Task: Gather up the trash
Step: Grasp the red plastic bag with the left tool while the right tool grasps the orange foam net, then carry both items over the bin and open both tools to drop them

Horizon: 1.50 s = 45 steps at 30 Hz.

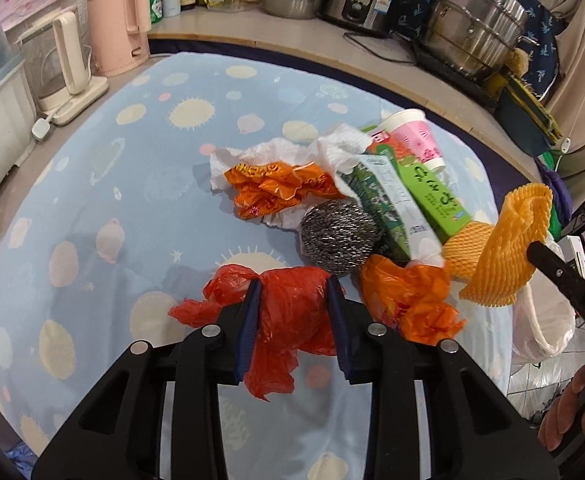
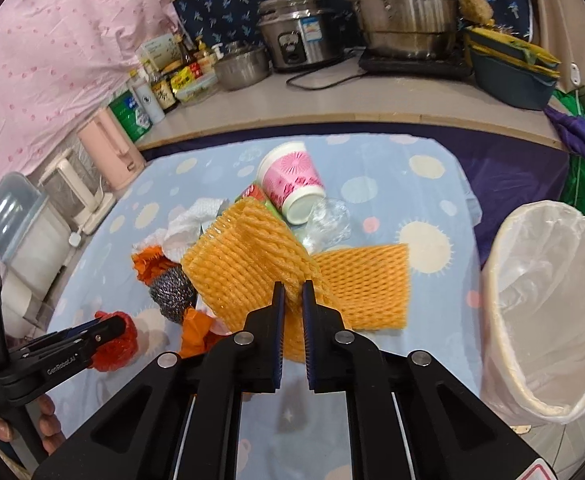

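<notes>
Gripping: the left tool (image 1: 294, 292) is seen pinching a crumpled red plastic bag (image 1: 288, 320), whose loose tails hang free on both sides of the blue pads; the right tool (image 2: 292, 292) is pressed almost together on a fold of orange foam netting (image 2: 244, 264).

Trash pile: a steel scourer (image 1: 340, 236), an orange bag (image 1: 408, 300), a green carton (image 1: 436, 196), white tissue (image 1: 284, 152), a pink paper cup (image 2: 292, 182) lying on its side and a second flat piece of netting (image 2: 368, 280) are left on the blue patterned surface (image 1: 132, 184).

Bin: a white lined bin (image 2: 548, 304) is seen beside the surface, on the right tool's side and well apart from the left tool.

Risk, netting: only a thin fold appears to be caught, so the springy foam could be pulled free if it is swung fast; its trailing edge hangs near the flat netting, which could be dragged off the surface.

Risk, red bag: slippery film is held by a bunched middle; the grip could be lost on the long carry across the pile.

Risk, crossing: both tools would be heading for one bin mouth, so a collision or a snagged liner is judged possible.

Risk, cup: being round and on its side, it could be set rolling by any brush.
</notes>
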Motion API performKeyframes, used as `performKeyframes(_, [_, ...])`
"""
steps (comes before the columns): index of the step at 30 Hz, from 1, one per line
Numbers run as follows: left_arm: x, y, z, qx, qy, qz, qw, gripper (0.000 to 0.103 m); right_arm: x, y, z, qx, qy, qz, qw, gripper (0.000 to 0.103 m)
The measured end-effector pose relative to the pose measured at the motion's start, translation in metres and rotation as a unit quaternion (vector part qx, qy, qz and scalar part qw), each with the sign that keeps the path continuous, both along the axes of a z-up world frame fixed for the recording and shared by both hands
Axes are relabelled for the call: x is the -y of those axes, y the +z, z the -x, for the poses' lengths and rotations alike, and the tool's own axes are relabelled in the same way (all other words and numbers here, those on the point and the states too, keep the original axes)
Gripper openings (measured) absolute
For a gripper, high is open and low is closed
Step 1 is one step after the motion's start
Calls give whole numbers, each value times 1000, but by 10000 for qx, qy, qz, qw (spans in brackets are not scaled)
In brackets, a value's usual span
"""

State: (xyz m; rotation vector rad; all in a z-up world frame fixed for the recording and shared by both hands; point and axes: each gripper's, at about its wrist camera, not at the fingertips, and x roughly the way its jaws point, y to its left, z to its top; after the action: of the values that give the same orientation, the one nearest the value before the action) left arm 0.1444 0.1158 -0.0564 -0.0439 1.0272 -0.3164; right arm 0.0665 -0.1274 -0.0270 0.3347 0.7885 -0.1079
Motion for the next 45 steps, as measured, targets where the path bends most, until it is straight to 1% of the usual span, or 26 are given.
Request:
performKeyframes(5, [-1, 25, 20, 173, -131, 162, 9996, 31, 16, 30, 25, 320, -302, 111, 9990, 8])
performKeyframes(9, [5, 46, 34, 375, -285, 221, 9986, 31, 39, 47, 46, 471, -693, 191, 9963, 8])
performKeyframes(13, [24, 65, 46, 569, -561, 290, 9964, 31, 71, 54, 68, 569, -1172, 231, 9912, 8])
performKeyframes(17, [54, 79, 58, 718, -936, 308, 9925, 31, 103, 54, 90, 588, -1663, 329, 9838, 8])
performKeyframes(22, [93, 90, 70, 808, -1376, 365, 9865, 31, 142, 44, 112, 537, -2173, 344, 9740, 8])
performKeyframes(27, [134, 97, 80, 869, -1797, 416, 9790, 31, 170, 27, 125, 420, -2478, 339, 9673, 8])
performKeyframes(33, [192, 99, 86, 953, -2336, 464, 9665, 31, 203, 0, 135, 236, -2777, 226, 9601, 8])
performKeyframes(36, [226, 96, 87, 964, -2592, 525, 9596, 31, 216, -10, 136, 204, -2865, 166, 9577, 8])
performKeyframes(38, [245, 93, 89, 1038, -2778, 570, 9533, 31, 224, -16, 134, 182, -2862, 122, 9579, 8])
performKeyframes(41, [279, 84, 89, 1075, -3015, 551, 9458, 31, 230, -22, 131, 136, -2862, 95, 9580, 9])
performKeyframes(45, [311, 64, 85, 960, -3190, 444, 9418, 31, 233, -27, 131, 155, -2891, 22, 9572, 10])
